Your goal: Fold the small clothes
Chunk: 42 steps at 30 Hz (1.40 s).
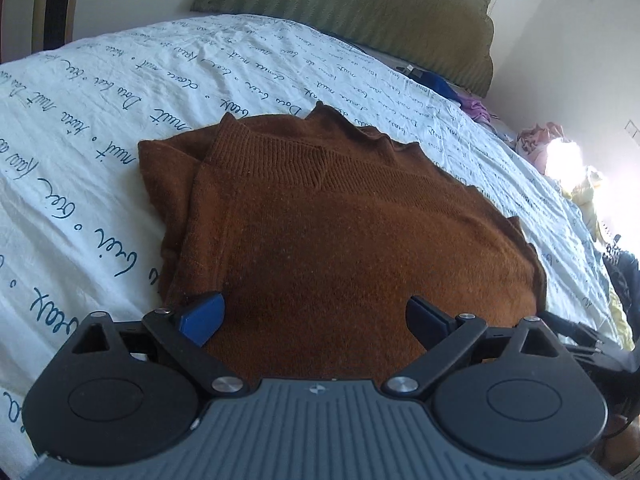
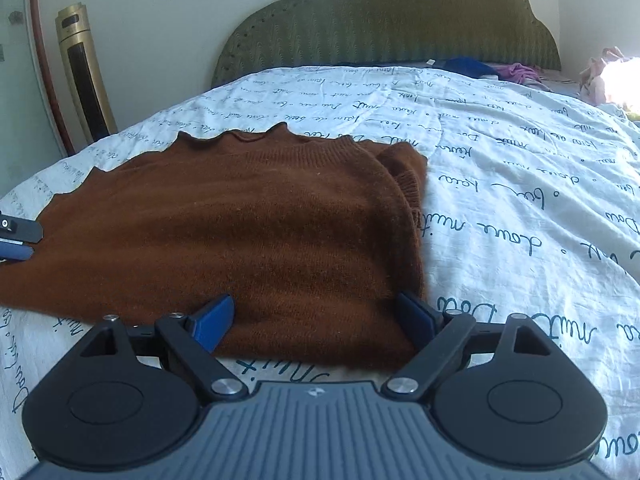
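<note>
A rust-brown knit sweater [image 1: 340, 232] lies partly folded on the white bed sheet [image 1: 100, 128], its scalloped hem toward the headboard. My left gripper [image 1: 314, 318] is open, its blue fingers spread over the sweater's near edge at its left fold. In the right wrist view the same sweater [image 2: 240, 232] lies flat with a sleeve folded in at its right side. My right gripper [image 2: 314, 322] is open, its fingers straddling the sweater's near right corner. The left gripper's fingertips [image 2: 18, 240] show at the sweater's left edge.
The sheet [image 2: 520, 200] carries blue script. A green padded headboard [image 2: 392, 24] stands at the far end. Blue and purple clothes [image 2: 492, 70] and a pink garment [image 1: 536, 140] lie near it. A gold tower appliance [image 2: 82, 76] stands left of the bed.
</note>
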Motion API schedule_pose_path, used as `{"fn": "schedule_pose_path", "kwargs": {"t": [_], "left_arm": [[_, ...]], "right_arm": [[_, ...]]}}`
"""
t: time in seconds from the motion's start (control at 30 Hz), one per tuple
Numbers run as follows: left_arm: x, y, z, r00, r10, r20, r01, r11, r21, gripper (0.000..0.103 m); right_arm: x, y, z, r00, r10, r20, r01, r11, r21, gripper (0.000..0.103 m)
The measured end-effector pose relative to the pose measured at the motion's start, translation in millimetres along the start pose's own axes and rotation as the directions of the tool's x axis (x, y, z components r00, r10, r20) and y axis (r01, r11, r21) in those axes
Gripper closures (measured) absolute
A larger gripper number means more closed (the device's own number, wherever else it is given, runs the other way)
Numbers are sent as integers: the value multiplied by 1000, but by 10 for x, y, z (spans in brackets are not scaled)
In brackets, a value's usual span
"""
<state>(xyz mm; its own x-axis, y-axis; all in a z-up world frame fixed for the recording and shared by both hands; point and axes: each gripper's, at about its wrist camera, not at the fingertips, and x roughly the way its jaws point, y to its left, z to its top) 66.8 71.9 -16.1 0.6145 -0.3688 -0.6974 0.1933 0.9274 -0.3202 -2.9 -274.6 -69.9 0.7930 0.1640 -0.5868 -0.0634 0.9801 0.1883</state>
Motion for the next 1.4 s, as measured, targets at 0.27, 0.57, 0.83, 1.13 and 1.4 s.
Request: {"fn": "schedule_pose_path", "kwargs": {"t": [0.27, 0.57, 0.83, 1.13, 1.4], "left_arm": [[-610, 236, -201, 978, -162, 132, 184, 966, -181, 1], [-344, 284, -435, 989, -123, 77, 136, 970, -201, 0], [-547, 145, -94, 965, -216, 147, 242, 951, -192, 0], [-81, 1147, 532, 975, -213, 63, 212, 815, -539, 0], [450, 1518, 780, 929, -369, -8, 285, 732, -618, 0]], "right_arm": [[-313, -127, -76, 984, 84, 154, -93, 994, 52, 10], [-112, -66, -10, 999, 26, 26, -25, 999, -29, 3], [-258, -338, 280, 992, 60, 113, -70, 994, 88, 3], [590, -815, 692, 982, 174, -72, -146, 945, 293, 2], [482, -709, 636, 992, 95, -78, -76, 973, 218, 2]]}}
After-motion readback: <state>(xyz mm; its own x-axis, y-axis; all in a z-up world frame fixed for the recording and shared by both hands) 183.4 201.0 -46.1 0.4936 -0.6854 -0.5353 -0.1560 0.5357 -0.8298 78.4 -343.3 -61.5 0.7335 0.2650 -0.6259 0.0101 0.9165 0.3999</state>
